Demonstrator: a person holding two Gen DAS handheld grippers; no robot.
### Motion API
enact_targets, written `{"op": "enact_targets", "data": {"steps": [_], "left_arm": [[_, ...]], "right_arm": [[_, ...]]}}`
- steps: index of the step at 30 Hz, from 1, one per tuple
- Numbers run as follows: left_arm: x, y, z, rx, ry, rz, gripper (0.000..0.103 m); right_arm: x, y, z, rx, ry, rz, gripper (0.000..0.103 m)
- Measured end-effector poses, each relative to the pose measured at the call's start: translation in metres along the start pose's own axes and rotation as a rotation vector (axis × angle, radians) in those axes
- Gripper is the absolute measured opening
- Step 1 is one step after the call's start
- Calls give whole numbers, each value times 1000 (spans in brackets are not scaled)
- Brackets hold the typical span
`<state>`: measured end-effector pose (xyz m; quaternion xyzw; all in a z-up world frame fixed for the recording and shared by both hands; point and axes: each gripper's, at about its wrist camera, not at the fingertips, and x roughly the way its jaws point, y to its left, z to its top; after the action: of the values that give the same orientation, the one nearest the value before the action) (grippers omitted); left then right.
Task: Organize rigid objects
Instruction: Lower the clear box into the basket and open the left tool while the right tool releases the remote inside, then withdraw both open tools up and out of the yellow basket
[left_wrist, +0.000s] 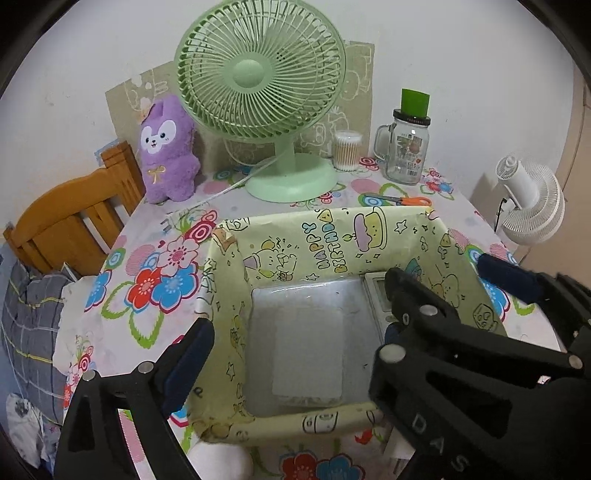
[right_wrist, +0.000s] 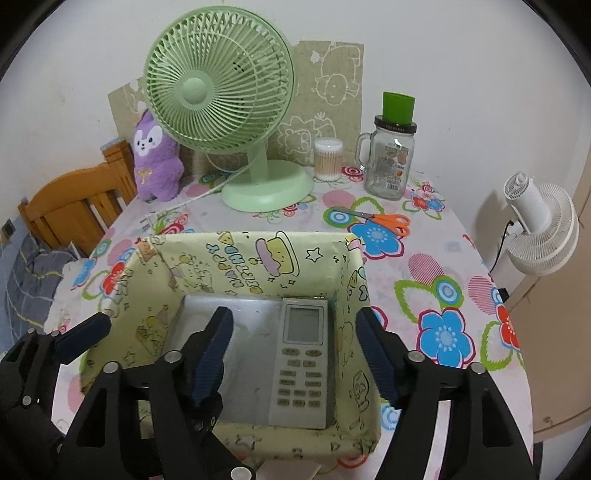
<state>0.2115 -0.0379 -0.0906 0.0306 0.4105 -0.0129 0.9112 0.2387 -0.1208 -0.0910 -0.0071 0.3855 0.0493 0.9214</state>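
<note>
Step in hand, by the look of it: release after placement. The grey rectangular remote control with a display and rows of buttons (right_wrist: 301, 363) lies flat on the floor of the pale yellow paper-lined box printed with birthday cartoons (right_wrist: 221, 254), against the box's right wall, display end toward the far side. A flat translucent plastic packet (left_wrist: 308, 352) lies on the box floor to its left.

The right gripper (right_wrist: 295, 354) hangs over the near rim of the box with its fingers apart; the remote lies between them, and no pad presses on it. The left gripper (left_wrist: 332, 310), at the left of the box, also has its fingers apart, clamped on nothing.

Next move, as a judgement: lift both grippers clear of the box walls, then go to another rigid item on the flower-patterned worktop (right_wrist: 436, 266), possibly the orange-handled scissors (right_wrist: 384, 221) beyond the box's far right corner.
</note>
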Motion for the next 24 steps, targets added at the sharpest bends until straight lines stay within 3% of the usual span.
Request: {"op": "enact_targets", "data": {"steps": [11,24], "left_arm": [[-38,-5,-6,5,-61,-21,98],[-77,-8,-21,-6,-106,-32,99]], "right_arm": [[-43,-2,-5,-7,-73,1,94],[-89,-2,-18,-26,-135,-5,98]]}}
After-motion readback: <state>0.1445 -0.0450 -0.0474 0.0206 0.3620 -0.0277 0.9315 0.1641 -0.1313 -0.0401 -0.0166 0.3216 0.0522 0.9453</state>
